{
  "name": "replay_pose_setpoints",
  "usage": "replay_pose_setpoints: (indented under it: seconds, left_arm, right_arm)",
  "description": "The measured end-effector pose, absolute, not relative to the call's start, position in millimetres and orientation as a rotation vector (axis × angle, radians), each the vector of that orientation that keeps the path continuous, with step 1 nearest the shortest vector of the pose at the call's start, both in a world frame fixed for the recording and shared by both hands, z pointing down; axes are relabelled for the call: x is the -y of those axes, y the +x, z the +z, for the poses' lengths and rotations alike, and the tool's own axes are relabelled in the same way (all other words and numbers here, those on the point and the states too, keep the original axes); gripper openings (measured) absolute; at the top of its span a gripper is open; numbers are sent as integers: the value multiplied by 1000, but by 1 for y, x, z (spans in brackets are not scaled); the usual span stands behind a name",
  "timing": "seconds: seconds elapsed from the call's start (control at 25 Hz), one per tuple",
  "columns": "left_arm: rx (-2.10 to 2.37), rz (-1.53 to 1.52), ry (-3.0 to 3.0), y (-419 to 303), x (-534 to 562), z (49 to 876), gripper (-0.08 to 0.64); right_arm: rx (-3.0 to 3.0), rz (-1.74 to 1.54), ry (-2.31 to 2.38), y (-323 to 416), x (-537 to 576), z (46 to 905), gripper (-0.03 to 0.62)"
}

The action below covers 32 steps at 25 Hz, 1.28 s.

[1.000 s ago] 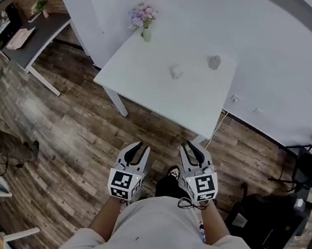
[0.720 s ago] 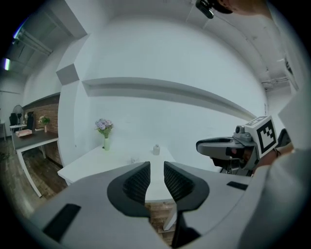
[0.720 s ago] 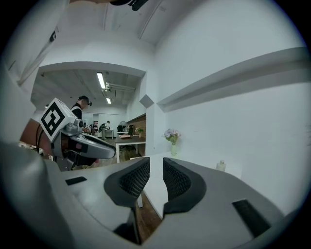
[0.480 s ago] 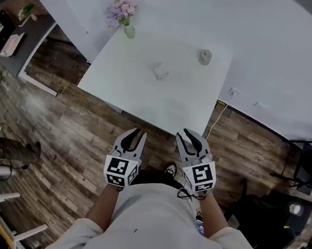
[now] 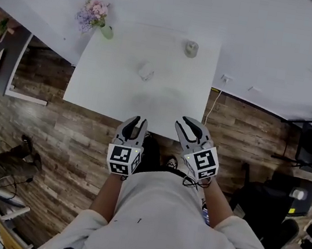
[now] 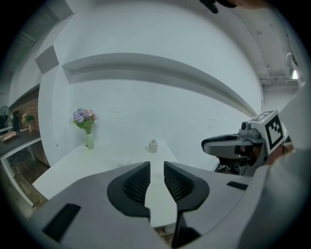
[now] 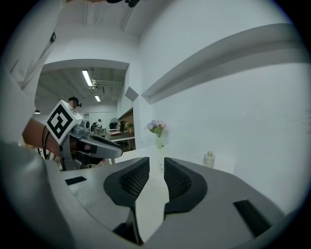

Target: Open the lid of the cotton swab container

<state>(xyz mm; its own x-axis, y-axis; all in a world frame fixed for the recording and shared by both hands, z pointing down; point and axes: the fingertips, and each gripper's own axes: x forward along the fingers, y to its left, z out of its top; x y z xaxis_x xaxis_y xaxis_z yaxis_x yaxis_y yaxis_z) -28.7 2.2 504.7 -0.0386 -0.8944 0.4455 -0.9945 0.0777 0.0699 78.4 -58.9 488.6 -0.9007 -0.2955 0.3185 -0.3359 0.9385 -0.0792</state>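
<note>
Head view shows both claws held side by side in front of the body, just at the near edge of the white table (image 5: pixel 108 93), so the approach is not finished yet. The left gripper (image 5: pixel 136 122) and the right gripper (image 5: pixel 185 122) each have the jaws a little apart w/ nothing btw them. I judge this is only a ready pose, bc no thing is near enough to grip. The cotton swab container is probably the small jar (image 5: pixel 191 49) at the far side near the wall, well apart from both claws. It is too small to be sure, and a small white item (image 5: pixel 146 71) also lies near the middle. A flower vase (image 5: pixel 105 31) stands at the far left corner. Both grippers come together, I think, bc one must hold the body while the other takes the lid.
</note>
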Motion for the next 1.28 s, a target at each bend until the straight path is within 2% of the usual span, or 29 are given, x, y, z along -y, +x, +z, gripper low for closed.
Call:
replay_pose_setpoints:
  seconds: [0.76, 1.0, 1.28]
  left_arm:
    - [1645, 578, 2023, -176, 112, 589, 92]
    - [1580, 616, 1987, -183, 128, 631, 97]
    - [1603, 676, 1917, -187, 144, 672, 135]
  right_arm:
    - [2561, 301, 513, -76, 150, 546, 98]
    - [2513, 338, 479, -91, 159, 566, 98]
    - [2493, 322, 369, -93, 165, 576, 98]
